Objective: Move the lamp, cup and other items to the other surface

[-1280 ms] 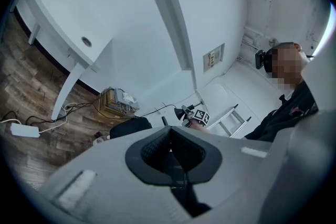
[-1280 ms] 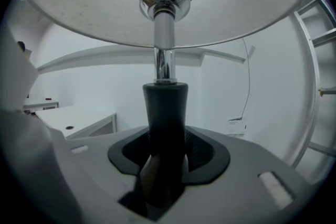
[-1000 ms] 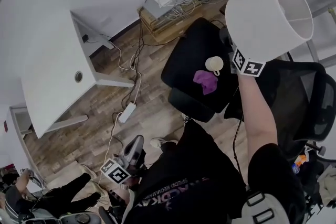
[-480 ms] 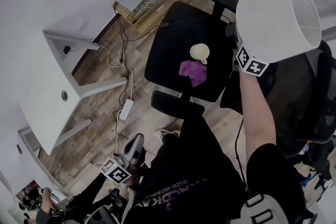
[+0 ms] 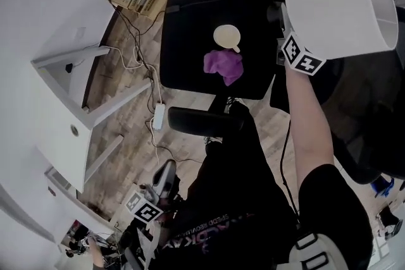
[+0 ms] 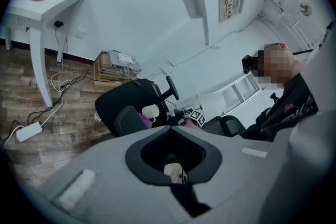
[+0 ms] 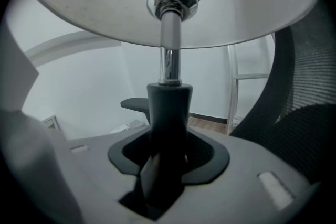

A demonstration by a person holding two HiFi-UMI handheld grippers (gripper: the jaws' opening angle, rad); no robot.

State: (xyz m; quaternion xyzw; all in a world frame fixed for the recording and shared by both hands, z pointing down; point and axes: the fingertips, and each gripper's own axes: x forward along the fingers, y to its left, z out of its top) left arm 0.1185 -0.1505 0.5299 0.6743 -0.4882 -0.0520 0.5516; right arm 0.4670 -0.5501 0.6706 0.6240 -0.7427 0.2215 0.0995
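Head view: the right gripper [image 5: 292,50], upper right, carries the lamp [image 5: 342,6] upright, clear of the chair [image 5: 190,16] holding the cup [image 5: 226,36] and cloth [image 5: 223,66].

Left gripper view: the left gripper [image 6: 173,165] has its jaws together and empty, free for another item.

Right gripper view: the jaws are clamped on the lamp's black stem, low down, probably for balance.

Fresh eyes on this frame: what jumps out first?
The lamp with its big white shade fills the head view's upper right, and the right gripper has its jaws clamped on the lamp's black stem. Left of it, a black office chair carries a cup and a purple cloth side by side on its seat.
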